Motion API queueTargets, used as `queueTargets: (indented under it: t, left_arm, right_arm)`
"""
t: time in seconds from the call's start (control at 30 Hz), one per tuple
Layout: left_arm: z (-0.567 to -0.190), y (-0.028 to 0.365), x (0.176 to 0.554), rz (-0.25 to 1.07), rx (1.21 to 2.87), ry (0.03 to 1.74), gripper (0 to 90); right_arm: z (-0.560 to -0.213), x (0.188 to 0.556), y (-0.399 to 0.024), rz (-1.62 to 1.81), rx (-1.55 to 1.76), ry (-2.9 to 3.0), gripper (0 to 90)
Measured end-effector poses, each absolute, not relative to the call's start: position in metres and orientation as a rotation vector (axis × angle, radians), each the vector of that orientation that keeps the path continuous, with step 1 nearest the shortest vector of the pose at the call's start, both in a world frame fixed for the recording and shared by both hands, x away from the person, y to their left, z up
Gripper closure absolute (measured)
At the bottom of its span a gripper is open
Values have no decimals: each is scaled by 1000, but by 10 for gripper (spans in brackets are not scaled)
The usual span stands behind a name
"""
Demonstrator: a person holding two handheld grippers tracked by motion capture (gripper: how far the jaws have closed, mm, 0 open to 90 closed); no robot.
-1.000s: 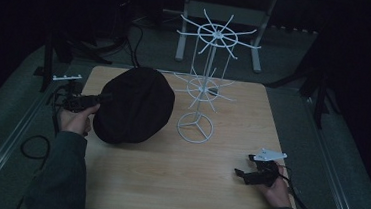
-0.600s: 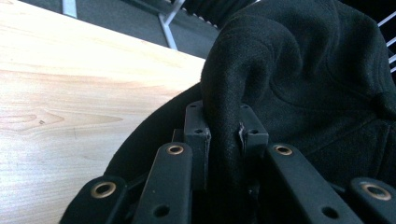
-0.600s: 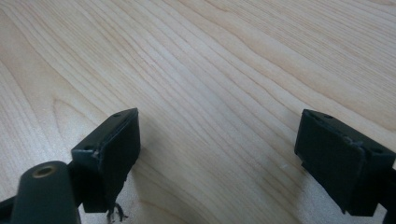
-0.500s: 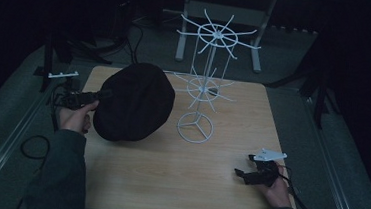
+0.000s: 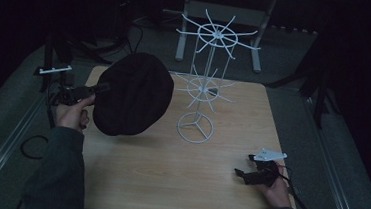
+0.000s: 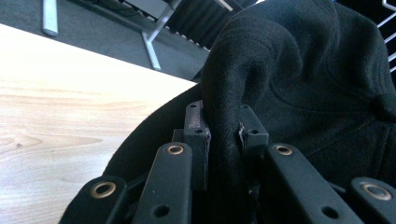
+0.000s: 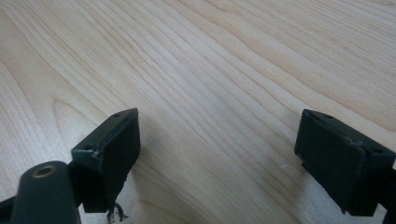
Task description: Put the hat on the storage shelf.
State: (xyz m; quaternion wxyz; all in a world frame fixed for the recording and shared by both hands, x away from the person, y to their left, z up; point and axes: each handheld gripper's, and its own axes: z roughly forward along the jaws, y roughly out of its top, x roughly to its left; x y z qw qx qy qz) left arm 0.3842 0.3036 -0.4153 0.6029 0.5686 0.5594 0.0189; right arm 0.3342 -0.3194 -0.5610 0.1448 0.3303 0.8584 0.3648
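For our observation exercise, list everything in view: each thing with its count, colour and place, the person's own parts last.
Hat: one, black, lifted over the table's left side, pinched in the left claw.
Wire stand: one, white, upright at the table's far middle, arms bare.
Table: one, pale wood, centre.
Metal frame: one, grey, on the floor behind the table.
Left claw: one, black, shut on the hat's fold.
Right claw: one, black, open, low over the table's near right.

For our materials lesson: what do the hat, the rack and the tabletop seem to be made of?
Hat: likely wool felt, matt black, with a fuzzy nap and soft folds.
Rack: probably white-coated metal wire, with thin stiff spokes.
Tabletop: pale wood or wood-look laminate, with visible grain.
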Motion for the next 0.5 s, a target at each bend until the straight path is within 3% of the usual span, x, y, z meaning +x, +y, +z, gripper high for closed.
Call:
queueTargets:
  t: [0.5]
  left_arm:
    - [-402,294,392,-4,1259,1236,791]
  right_arm:
    - [-561,334,-319,1053,951,2472,141]
